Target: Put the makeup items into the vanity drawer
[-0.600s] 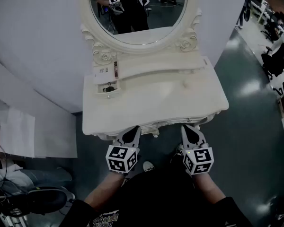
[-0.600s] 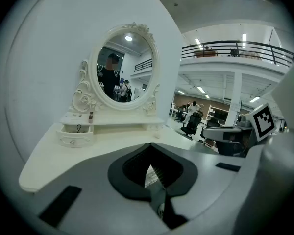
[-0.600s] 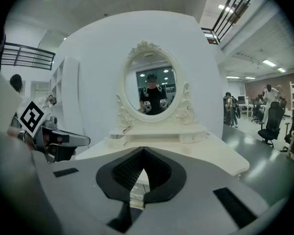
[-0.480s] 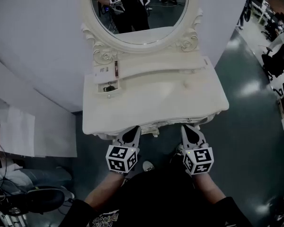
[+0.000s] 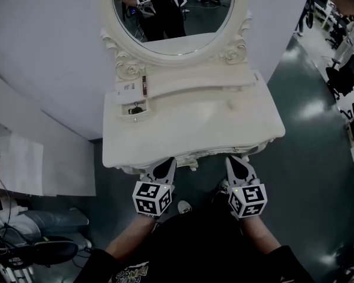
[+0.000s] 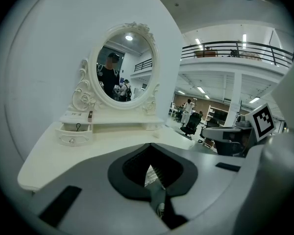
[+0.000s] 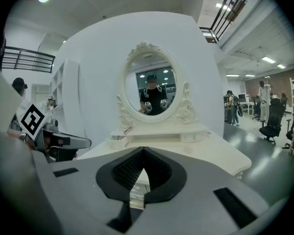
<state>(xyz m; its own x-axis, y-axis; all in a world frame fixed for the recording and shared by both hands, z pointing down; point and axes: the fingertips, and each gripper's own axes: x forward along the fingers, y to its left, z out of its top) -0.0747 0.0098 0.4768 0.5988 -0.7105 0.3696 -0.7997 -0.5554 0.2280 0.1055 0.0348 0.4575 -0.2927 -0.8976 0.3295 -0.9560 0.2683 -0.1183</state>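
The cream vanity table [image 5: 194, 128] stands in front of me under its oval mirror [image 5: 172, 13]. A small drawer [image 5: 134, 109] at the shelf's left end is pulled open, with a dark looped item inside [image 6: 78, 127]. On the shelf above it lie a white card [image 5: 125, 88] and a slim dark-red stick [image 5: 144, 86]. A small pale round thing [image 5: 230, 105] rests on the tabletop. My left gripper [image 5: 164, 165] and right gripper [image 5: 236, 163] hover side by side just off the table's front edge. Both are shut with nothing between their jaws.
A white wall backs the vanity. Dark polished floor surrounds it, with office chairs and people [image 5: 342, 34] far off to the right. White sheets and a cable [image 5: 17, 164] lie on the floor at the left.
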